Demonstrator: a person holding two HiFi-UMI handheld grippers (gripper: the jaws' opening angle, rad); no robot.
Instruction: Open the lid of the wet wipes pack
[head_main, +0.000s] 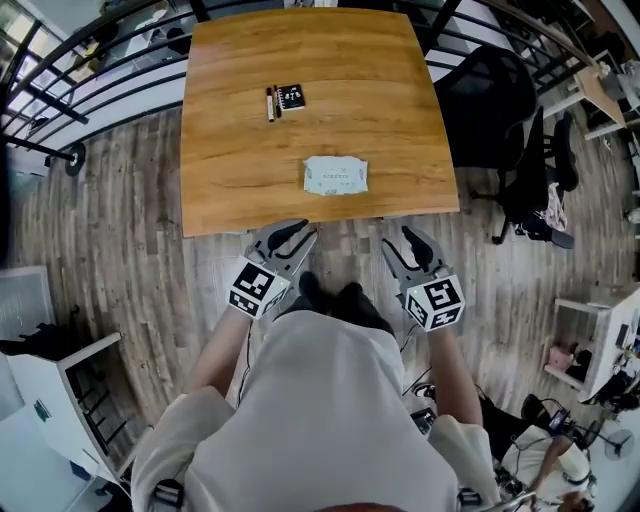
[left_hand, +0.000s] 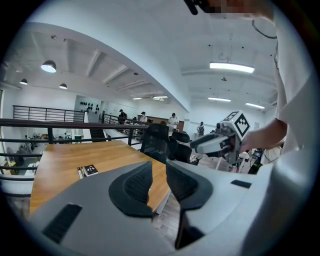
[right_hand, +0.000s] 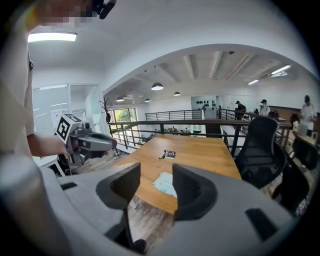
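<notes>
We note left tongs (head_main: 291, 231) and right tongs (head_main: 399, 240) spread, empty, mid-frame below the worktop (head_main: 240, 90); wet wipes pack (head_main: 335, 175) near its lower edge.

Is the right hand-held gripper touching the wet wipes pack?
Apart. The head view shows the right hand-held gripper short of the table's near edge, with bare wood between it and the wet wipes pack.

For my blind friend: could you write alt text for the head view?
Seen from above, a person holds the left gripper and right gripper, open and empty, short of a wooden table where a wet wipes pack lies near its edge. A pen and black card lie beyond.
</notes>
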